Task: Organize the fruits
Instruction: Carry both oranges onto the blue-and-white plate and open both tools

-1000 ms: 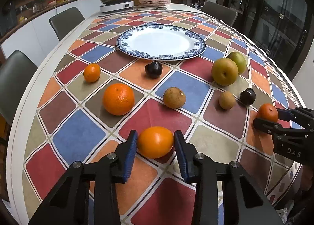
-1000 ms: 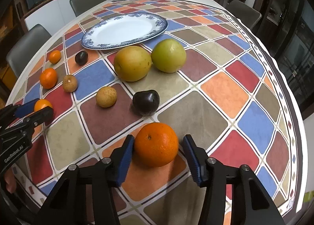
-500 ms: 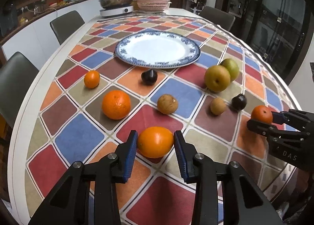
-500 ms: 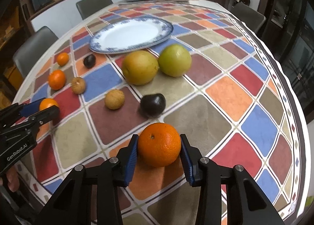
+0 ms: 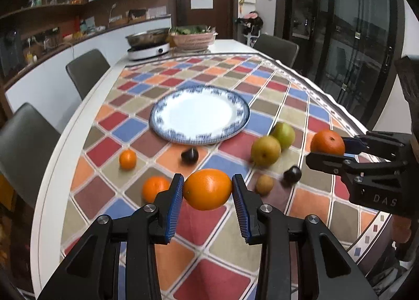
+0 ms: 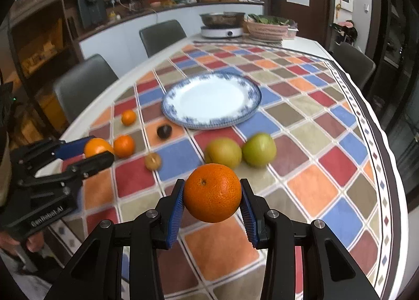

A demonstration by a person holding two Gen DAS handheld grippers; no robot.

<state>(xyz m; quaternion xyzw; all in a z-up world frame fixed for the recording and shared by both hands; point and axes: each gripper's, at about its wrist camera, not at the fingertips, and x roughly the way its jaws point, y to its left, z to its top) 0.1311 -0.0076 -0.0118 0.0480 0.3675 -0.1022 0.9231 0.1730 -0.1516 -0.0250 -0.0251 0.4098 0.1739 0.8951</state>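
My left gripper (image 5: 207, 190) is shut on a smooth orange (image 5: 207, 189) and holds it above the table; it also shows in the right wrist view (image 6: 86, 154). My right gripper (image 6: 212, 194) is shut on a dimpled orange (image 6: 212, 192), also lifted; it shows in the left wrist view (image 5: 327, 148). An empty blue-rimmed white plate (image 5: 170, 135) (image 6: 170, 114) lies beyond. Two oranges (image 5: 155, 187) (image 5: 127, 159), two dark plums (image 5: 190, 155) (image 5: 292, 174), a brown fruit (image 5: 264, 184), a yellow pear (image 5: 265, 150) and a green pear (image 5: 285, 134) lie on the table.
The table has a checkered cloth (image 5: 183, 77). A cooker with a pan (image 5: 148, 45) and a basket of greens (image 5: 193, 36) stand at the far end. Grey chairs (image 5: 86, 69) (image 5: 277, 48) stand around the table. A glass door (image 5: 340, 38) is on the right.
Both grippers have closed on their oranges and lifted them off the table. The views have tilted up toward the room.
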